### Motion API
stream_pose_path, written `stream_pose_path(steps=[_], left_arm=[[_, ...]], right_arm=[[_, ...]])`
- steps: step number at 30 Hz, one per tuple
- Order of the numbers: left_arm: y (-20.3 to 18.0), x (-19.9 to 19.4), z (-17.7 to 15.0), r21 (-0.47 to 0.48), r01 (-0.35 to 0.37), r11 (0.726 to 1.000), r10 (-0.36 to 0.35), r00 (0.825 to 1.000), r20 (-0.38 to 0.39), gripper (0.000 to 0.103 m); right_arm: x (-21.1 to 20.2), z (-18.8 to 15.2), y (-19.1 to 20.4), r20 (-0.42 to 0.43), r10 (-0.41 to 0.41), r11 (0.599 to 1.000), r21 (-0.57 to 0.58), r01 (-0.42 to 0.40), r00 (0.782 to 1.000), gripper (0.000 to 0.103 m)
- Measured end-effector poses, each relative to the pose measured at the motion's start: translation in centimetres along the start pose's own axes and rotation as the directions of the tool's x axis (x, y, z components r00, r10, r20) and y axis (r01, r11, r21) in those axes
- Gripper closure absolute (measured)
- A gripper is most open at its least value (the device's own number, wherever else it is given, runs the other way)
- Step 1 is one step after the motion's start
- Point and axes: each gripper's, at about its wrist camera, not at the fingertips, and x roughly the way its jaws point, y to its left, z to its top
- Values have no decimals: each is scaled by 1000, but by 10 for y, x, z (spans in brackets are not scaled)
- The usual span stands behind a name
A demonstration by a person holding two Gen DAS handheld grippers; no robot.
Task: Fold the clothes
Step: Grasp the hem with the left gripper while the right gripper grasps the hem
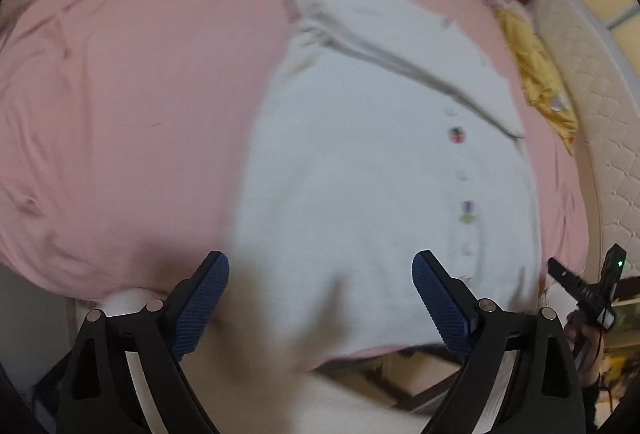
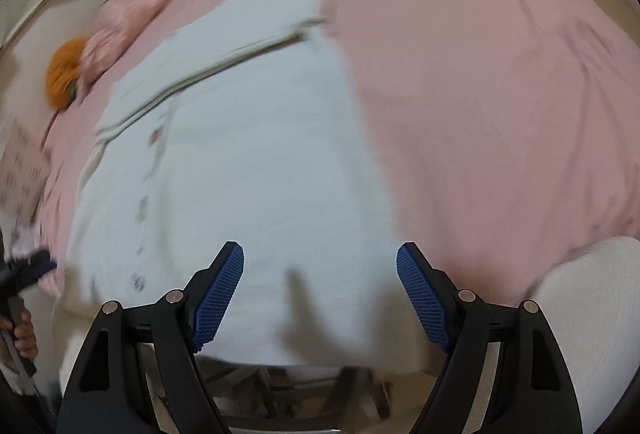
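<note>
A white cardigan (image 1: 372, 161) of soft, fuzzy knit lies flat on the pink sheet (image 1: 132, 105) of a bed, near the bed's front edge. A column of small buttons (image 1: 455, 135) runs down its front, some pale and some coloured, though blur hides their detail. One sleeve (image 1: 384, 49) is folded across the upper body in a long diagonal band with a ribbed cuff. The sheet is smooth cotton-like cloth with shallow creases.

A crumpled yellow garment (image 1: 540, 73) sits at the far side of the bed, well apart from the cardigan, beside a quilted cream mattress edge (image 1: 600, 137). In the right wrist view an orange round object (image 2: 64, 71) and a bunched pink patterned cloth (image 2: 128, 13) lie beyond the cardigan's other side.

The left tongs (image 1: 320, 294) stand wide apart above the cardigan's hem, their dark blue ribbed pads (image 1: 200, 306) gripping nothing. The right tongs (image 2: 320, 290) are likewise spread wide over the hem, their blue gridded pads (image 2: 220, 298) bare. Whether either pair touches the knit cannot be told. The right device also appears at the edge of the left wrist view, and the left one at the edge of the right wrist view, held by a hand (image 2: 22, 332).
</note>
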Motion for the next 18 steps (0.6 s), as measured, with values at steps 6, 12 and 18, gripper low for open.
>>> stream_pose_path(steps=[6,12,18], left_arm=[[14,45,-10,7,84,996,-80,965,-251,10],[-5,67,-25,25,98,995,-85,950,-302,10],[-12,54,-29,28,125,992,-113,958,-265,34]], right_arm=[[15,2,-57,-105,128,960,262,-97,986,24],[49,-16,-42,-233,385,889,355,-291,893,24],[51,-8,-43,-194,372,881,381,-280,908,24]])
